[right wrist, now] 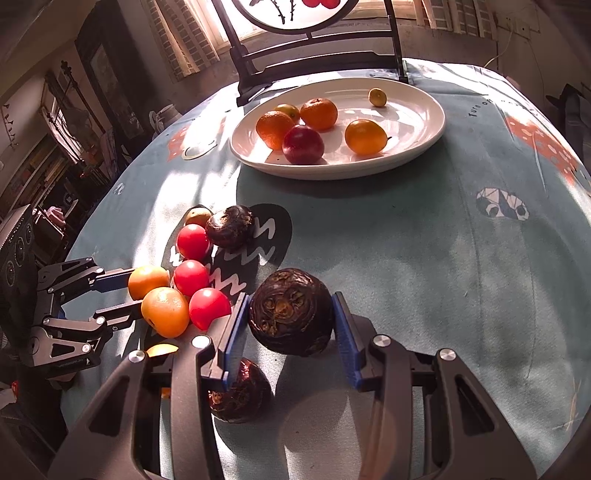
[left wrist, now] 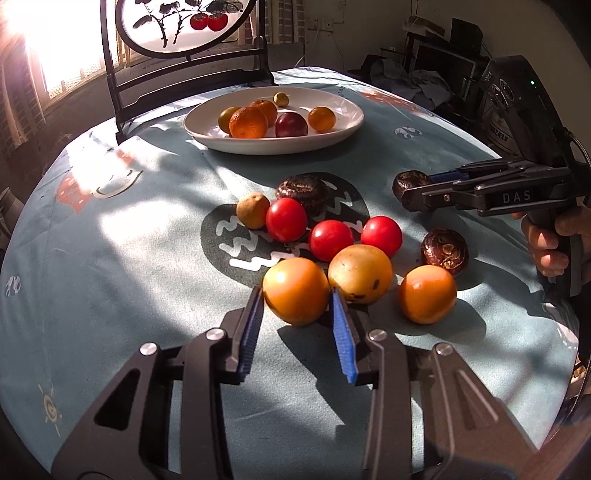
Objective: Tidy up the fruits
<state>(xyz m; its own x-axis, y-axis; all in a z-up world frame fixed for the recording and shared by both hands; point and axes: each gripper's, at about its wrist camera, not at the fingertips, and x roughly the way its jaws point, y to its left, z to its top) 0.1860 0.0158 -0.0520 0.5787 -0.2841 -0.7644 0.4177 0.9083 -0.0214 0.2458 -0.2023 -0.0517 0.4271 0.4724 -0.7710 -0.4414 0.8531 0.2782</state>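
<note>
My left gripper has its blue pads on both sides of an orange fruit resting on the tablecloth, shut on it; it also shows in the right wrist view. My right gripper is shut on a dark brown water chestnut and holds it above the cloth; in the left wrist view it is at the right. A white plate at the back holds several fruits. Three red tomatoes, two more orange fruits and two more water chestnuts lie loose.
A small tan fruit lies left of the tomatoes. A dark chair-like stand with a round painted panel stands behind the plate. The round table's edge curves close at left and right.
</note>
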